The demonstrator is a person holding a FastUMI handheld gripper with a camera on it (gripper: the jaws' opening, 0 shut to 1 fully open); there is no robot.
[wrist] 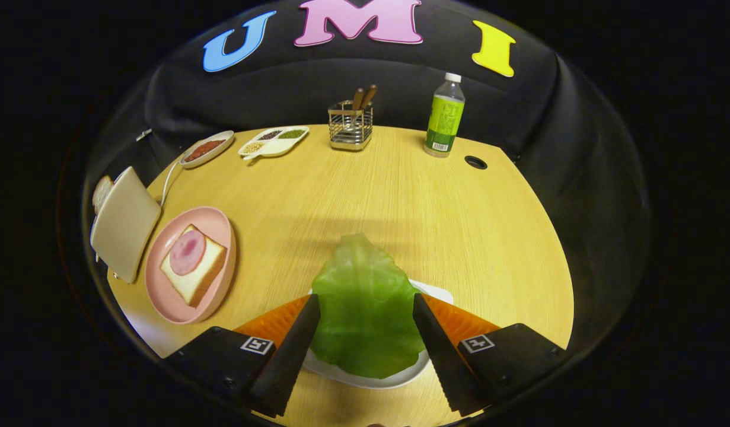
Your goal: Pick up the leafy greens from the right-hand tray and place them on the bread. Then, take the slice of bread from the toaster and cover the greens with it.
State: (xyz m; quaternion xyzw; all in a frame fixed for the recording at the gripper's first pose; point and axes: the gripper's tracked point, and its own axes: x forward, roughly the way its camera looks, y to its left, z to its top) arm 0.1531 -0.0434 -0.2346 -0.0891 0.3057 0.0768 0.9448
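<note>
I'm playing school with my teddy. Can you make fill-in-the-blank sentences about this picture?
1. The green lettuce leaf lies between the ____ of the open gripper.
2. The pink plate holds bread topped with a round slice of ____.
3. The green bottle stands upright with a ____ cap.
4. Another bread slice sticks out of the ____.

Missing words: fingers; ham; white; toaster

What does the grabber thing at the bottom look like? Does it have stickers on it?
The gripper has two long, flat fingers that narrow toward their tips, with ridged, saw-like inner edges. Each finger grows out of a blocky black base, and each base carries a small square black-and-white marker, like a sticker. Orange panels show just behind the fingers. No cables are visible.
</note>
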